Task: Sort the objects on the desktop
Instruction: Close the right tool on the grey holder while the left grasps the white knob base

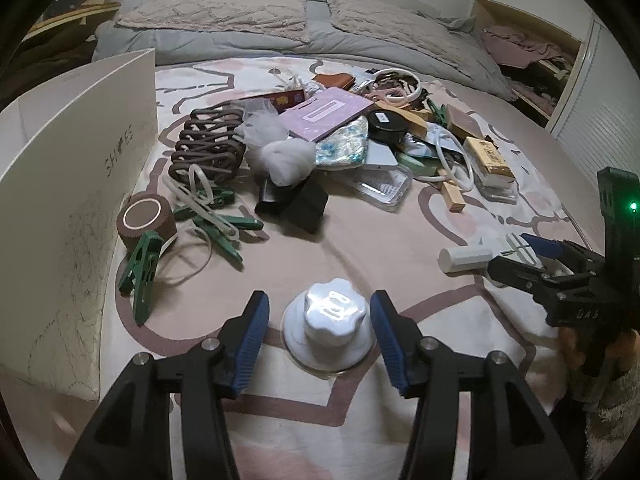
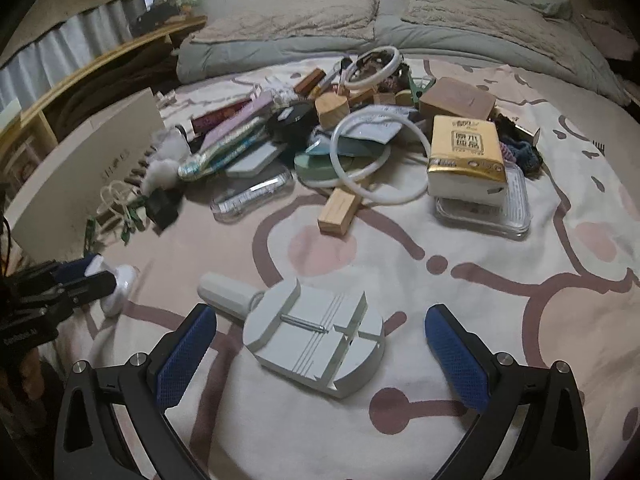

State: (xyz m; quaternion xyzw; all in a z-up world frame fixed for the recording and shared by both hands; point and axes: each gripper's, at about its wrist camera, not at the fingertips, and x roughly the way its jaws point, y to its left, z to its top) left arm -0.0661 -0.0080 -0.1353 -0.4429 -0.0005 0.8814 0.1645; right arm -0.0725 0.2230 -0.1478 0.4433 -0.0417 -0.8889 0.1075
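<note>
Desktop objects heaped mid-bed, beside a shoebox; white knob resting on the bedspread between the left gripper fingers, spread and clear of it. Gray tool lying between the right gripper fingers, spread wide, not touching. Likely mid-sort, with both pieces set apart from the pile. Next: probably reach back to the heap for another item
</note>
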